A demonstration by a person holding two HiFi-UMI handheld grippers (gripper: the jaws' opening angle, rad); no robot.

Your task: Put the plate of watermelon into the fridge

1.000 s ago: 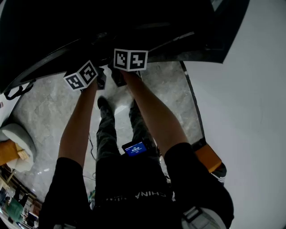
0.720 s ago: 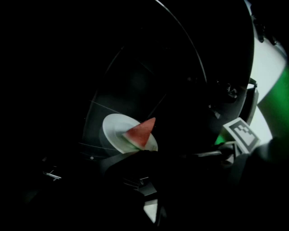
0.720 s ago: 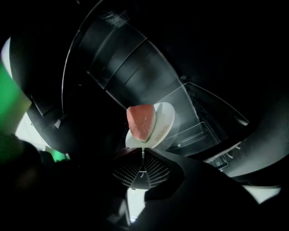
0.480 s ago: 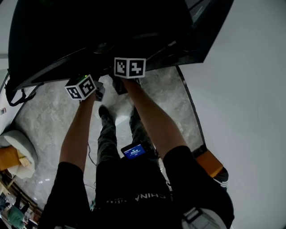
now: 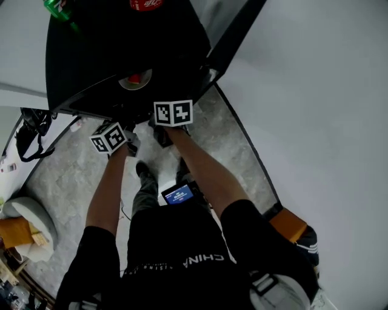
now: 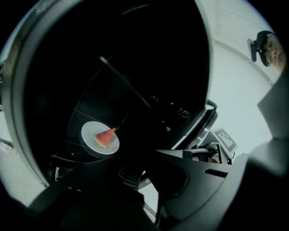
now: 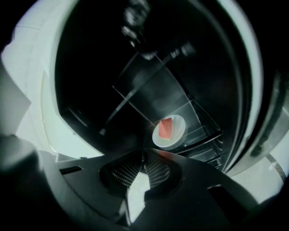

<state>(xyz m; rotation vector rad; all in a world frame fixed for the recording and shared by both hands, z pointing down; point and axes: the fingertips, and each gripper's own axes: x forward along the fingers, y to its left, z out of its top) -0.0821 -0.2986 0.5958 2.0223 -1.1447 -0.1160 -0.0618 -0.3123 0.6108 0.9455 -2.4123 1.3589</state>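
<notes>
A white plate (image 5: pixel 136 79) with a red wedge of watermelon (image 6: pixel 104 136) rests on a glass shelf inside the dark open fridge (image 5: pixel 91 54). The right gripper view shows the same plate (image 7: pixel 170 131) just beyond the jaws. My left gripper (image 6: pixel 135 177) and right gripper (image 7: pixel 143 158) hang side by side in front of the fridge opening, a short way back from the shelf. Both are shut with nothing between them. Their marker cubes (image 5: pixel 109 137) (image 5: pixel 173 113) show in the head view, where the jaws are hidden.
The fridge door (image 5: pixel 236 30) stands open to the right, against a white wall (image 5: pixel 327 121). A red can (image 5: pixel 145 5) and a green bottle (image 5: pixel 59 9) sit deeper in the fridge. Below are a marble floor (image 5: pixel 66 175), a black bag (image 5: pixel 30 130) and an orange box (image 5: pixel 290 224).
Both grippers have drawn back and down from the fridge front. The head view has shifted, so the plate on its shelf and the drinks behind it now show.
</notes>
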